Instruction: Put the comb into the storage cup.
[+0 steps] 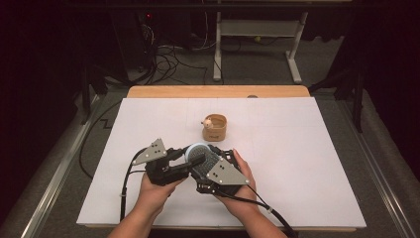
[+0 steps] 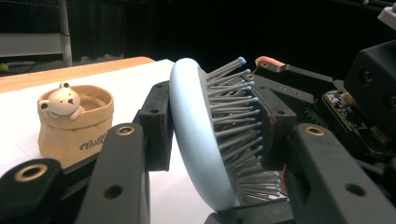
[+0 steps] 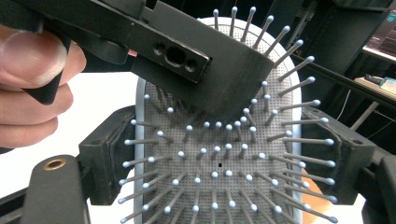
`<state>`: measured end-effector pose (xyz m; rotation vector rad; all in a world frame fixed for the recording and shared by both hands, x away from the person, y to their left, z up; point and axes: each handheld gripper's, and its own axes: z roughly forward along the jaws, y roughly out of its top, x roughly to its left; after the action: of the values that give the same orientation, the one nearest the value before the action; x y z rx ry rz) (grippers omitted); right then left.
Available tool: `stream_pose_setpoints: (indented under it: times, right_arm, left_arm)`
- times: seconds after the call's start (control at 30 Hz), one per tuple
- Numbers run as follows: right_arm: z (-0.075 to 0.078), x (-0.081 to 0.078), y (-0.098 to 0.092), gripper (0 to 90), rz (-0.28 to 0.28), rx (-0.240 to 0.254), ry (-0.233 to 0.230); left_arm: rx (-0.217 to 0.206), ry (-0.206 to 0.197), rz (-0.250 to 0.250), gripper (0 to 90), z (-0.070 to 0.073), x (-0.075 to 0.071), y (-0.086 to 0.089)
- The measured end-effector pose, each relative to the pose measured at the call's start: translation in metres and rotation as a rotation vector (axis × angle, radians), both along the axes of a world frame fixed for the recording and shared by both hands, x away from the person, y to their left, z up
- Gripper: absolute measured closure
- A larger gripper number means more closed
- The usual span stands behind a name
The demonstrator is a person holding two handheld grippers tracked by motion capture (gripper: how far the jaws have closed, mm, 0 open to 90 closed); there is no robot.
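Note:
A light blue hairbrush (image 1: 197, 148) with grey bristles is held above the white table between both grippers. My left gripper (image 1: 198, 159) is shut on the hairbrush (image 2: 196, 135). In the left gripper view (image 2: 217, 130) one jaw presses the smooth back and the other presses into the bristles. My right gripper (image 3: 228, 161) is shut on the hairbrush (image 3: 219, 163), with a pad against each side edge of the head. One of the left gripper's fingers (image 3: 210, 70) crosses the upper bristles in the right gripper view. The handle is hidden.
A tan bag-shaped cup (image 1: 214, 127) with a small bear figure (image 2: 63, 100) on its rim stands behind the grippers, mid-table. The white table cover (image 1: 307, 163) spreads out on all sides. Desk legs and cables lie on the floor past the far wooden edge (image 1: 218, 91).

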<state>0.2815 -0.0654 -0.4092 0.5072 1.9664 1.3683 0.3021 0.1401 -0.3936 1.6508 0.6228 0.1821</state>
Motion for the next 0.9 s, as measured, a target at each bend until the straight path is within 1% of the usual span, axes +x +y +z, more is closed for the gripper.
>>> stream_pose_setpoints:
  times: [0.17,0.27,0.33,0.47,0.57,0.63,0.77,0.9]
  right_arm:
    - [0.000,-0.002,0.001,19.9,-0.009,-0.001,-0.013]
    - [0.002,0.001,-0.002,19.2,0.013,0.023,0.018]
    - [0.002,0.002,-0.002,18.1,0.015,0.030,0.031]
    - [0.001,0.003,-0.002,12.4,0.011,0.019,0.047]
    - [0.000,0.004,-0.001,4.9,0.005,0.020,0.049]
    - [0.000,0.005,0.000,0.2,0.009,0.025,0.069]
    - [0.000,0.005,0.001,0.0,0.028,0.019,0.074]
    - [0.000,0.005,0.000,0.1,0.030,0.019,0.075]
  left_arm:
    - [-0.004,-0.002,0.000,57.1,0.001,-0.001,0.000]
    - [-0.006,-0.003,0.002,57.5,0.001,0.000,0.001]
    - [-0.007,-0.008,0.008,57.7,0.001,-0.001,0.001]
    - [-0.007,-0.016,0.018,57.9,0.002,0.000,0.004]
    - [-0.011,-0.021,0.024,58.1,0.002,-0.001,0.005]
    - [-0.007,-0.027,0.026,58.1,0.003,-0.001,0.006]
    - [-0.010,-0.038,0.034,58.2,0.004,-0.001,0.008]
    - [-0.016,-0.049,0.039,58.3,0.006,-0.002,0.010]
